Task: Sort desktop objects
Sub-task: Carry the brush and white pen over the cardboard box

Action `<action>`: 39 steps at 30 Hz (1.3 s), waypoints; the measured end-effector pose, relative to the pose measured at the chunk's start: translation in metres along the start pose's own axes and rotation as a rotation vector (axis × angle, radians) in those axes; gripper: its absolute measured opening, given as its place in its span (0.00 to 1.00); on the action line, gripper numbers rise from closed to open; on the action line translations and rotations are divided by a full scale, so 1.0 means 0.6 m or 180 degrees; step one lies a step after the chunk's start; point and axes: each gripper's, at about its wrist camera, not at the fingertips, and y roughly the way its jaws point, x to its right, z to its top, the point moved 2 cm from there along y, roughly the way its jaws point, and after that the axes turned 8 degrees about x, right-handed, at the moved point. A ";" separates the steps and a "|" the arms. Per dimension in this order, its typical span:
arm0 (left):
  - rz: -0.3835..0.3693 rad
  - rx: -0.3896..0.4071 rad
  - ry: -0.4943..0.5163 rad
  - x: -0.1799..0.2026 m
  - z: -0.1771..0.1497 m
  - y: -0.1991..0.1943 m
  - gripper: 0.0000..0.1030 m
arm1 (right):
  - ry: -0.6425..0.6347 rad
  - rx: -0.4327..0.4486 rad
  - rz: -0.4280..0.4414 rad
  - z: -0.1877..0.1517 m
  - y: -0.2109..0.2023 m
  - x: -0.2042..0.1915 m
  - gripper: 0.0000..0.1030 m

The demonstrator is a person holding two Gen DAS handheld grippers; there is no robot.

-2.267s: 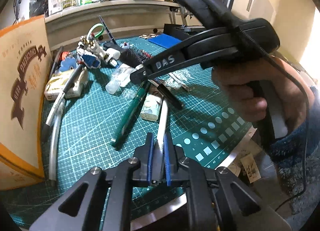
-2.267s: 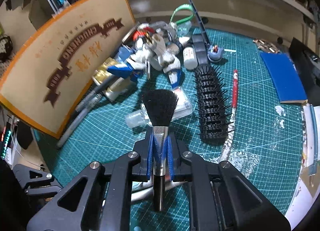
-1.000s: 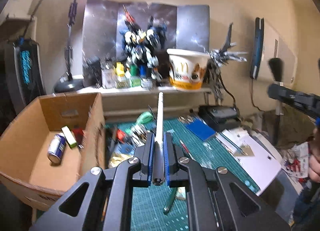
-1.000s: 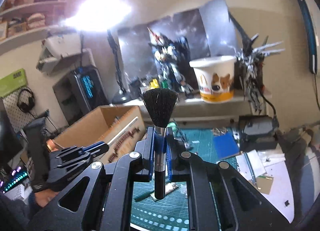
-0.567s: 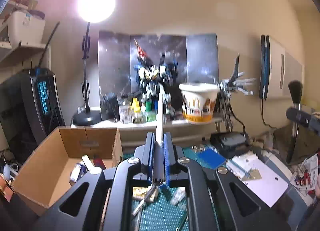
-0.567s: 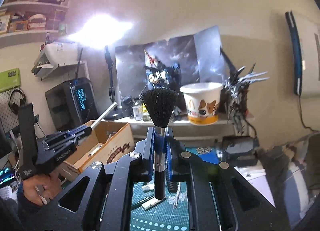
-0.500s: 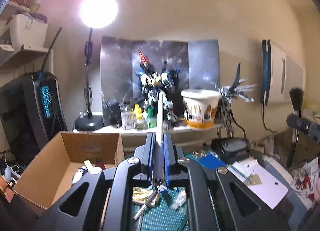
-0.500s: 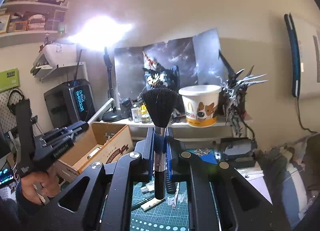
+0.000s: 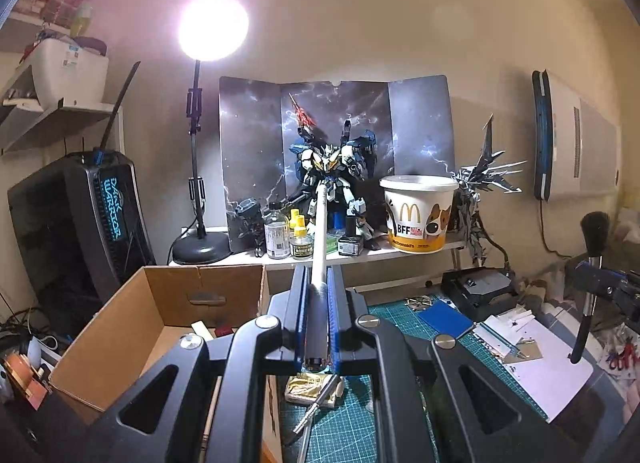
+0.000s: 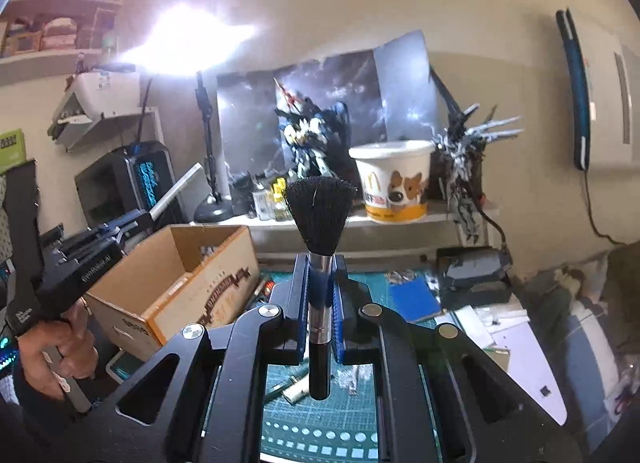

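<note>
Left wrist view, left to right: the cardboard box (image 9: 168, 315) stands open on the tabletop (image 9: 404, 313), the left tool (image 9: 318, 303) pinches a white stick (image 9: 319, 239) raised above it, and the right tool (image 9: 600, 287) appears at the far right. Right wrist view: the right tool (image 10: 320, 295) pinches the brush (image 10: 320, 223) by its metal collar, bristles pointing up, above the green mat (image 10: 320, 435).

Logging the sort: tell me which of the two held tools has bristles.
The black-bristled brush with the silver ferrule, clamped in the right gripper. The left gripper holds a plain white rod with no bristles.
</note>
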 end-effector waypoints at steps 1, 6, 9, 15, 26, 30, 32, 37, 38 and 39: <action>0.0008 -0.0013 -0.0003 -0.002 -0.002 0.000 0.09 | -0.0015 0.0015 0.0032 0.001 -0.001 -0.003 0.10; 0.0051 -0.0065 -0.0054 -0.011 -0.011 -0.002 0.09 | -0.0009 0.0138 -0.0028 0.003 0.001 -0.012 0.10; 0.0050 -0.0107 -0.0107 -0.022 -0.016 -0.003 0.09 | -0.0007 0.0156 -0.0107 0.001 0.007 -0.014 0.10; 0.0128 -0.0149 -0.0114 -0.041 -0.020 -0.003 0.09 | -0.0020 0.0073 -0.0037 -0.003 0.026 -0.023 0.10; 0.0218 -0.0220 -0.0120 -0.064 -0.027 -0.007 0.09 | -0.0160 0.0017 0.0139 -0.010 0.053 -0.058 0.10; 0.0299 -0.0241 -0.0120 -0.078 -0.028 -0.008 0.09 | -0.0207 0.0004 0.0202 -0.011 0.063 -0.071 0.10; 0.0337 -0.0248 -0.0123 -0.085 -0.028 -0.009 0.09 | -0.0220 0.0001 0.0246 -0.011 0.070 -0.080 0.10; 0.0434 -0.0274 -0.0125 -0.103 -0.031 -0.014 0.09 | -0.0240 -0.0013 0.0338 -0.011 0.082 -0.098 0.10; 0.0447 -0.0277 -0.0128 -0.106 -0.031 -0.015 0.09 | -0.0244 -0.0019 0.0356 -0.012 0.085 -0.102 0.10; 0.0461 -0.0281 -0.0130 -0.109 -0.031 -0.016 0.09 | -0.0248 -0.0026 0.0374 -0.013 0.087 -0.105 0.10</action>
